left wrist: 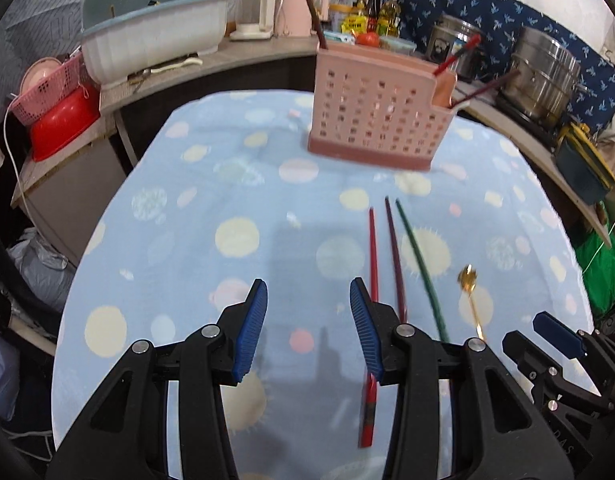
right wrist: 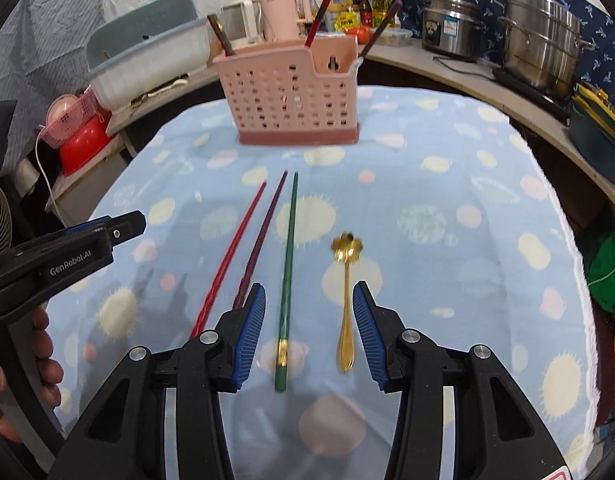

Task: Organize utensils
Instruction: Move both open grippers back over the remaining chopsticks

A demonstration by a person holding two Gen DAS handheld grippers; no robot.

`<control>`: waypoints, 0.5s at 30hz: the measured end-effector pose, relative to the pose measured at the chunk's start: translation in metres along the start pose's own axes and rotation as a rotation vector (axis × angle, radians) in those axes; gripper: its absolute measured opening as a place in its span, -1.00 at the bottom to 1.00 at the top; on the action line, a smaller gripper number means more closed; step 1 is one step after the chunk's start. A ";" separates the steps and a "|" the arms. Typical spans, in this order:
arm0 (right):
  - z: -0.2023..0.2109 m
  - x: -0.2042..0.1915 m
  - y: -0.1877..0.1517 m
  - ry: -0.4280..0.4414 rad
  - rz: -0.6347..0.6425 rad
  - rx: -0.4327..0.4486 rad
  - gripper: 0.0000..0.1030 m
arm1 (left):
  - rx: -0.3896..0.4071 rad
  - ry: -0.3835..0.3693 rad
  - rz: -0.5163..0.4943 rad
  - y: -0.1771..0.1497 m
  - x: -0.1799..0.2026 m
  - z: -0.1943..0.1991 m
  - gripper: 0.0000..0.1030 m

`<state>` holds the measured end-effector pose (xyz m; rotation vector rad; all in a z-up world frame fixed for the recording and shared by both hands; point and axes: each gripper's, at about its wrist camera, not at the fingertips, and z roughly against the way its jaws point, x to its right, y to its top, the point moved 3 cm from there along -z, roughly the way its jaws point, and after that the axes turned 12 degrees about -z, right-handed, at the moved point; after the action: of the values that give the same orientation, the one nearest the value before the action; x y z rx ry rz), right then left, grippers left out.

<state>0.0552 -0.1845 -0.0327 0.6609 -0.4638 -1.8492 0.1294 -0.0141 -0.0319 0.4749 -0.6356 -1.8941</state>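
A pink perforated utensil holder (left wrist: pixel 377 116) (right wrist: pixel 293 98) stands at the far side of the blue dotted cloth, with chopsticks sticking out of it. On the cloth lie a red chopstick (left wrist: pixel 372 256) (right wrist: pixel 231 260), a dark purple chopstick (left wrist: pixel 395 256) (right wrist: pixel 263 236), a green chopstick (left wrist: pixel 419 264) (right wrist: pixel 288 264) and a gold spoon (left wrist: pixel 469 292) (right wrist: pixel 346 296). My left gripper (left wrist: pixel 308 292) hangs open over bare cloth, left of the red chopstick. My right gripper (right wrist: pixel 309 294) is open above the green chopstick and the spoon, holding nothing.
A counter curves behind the table with a white dish tub (left wrist: pixel 155 40), kettles (left wrist: pixel 295 8), bottles, and steel pots (right wrist: pixel 539 52). A pink basket and red bowl (left wrist: pixel 63 124) sit at the left. The cloth (left wrist: pixel 227 200) drops off at its left and right edges.
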 end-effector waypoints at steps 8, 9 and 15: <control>-0.015 -0.002 -0.025 0.000 0.008 -0.050 -0.13 | -0.050 -0.012 -0.025 -0.029 0.014 -0.007 -0.21; -0.016 -0.003 -0.027 0.000 0.010 -0.053 -0.13 | -0.055 -0.012 -0.029 -0.032 0.015 -0.008 -0.21; -0.026 -0.009 -0.036 0.003 0.028 -0.080 -0.28 | -0.085 -0.017 -0.036 -0.043 0.018 -0.013 -0.21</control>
<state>0.0487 -0.1638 -0.0723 0.5997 -0.3930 -1.8306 0.0995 -0.0199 -0.0695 0.4192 -0.5587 -1.9526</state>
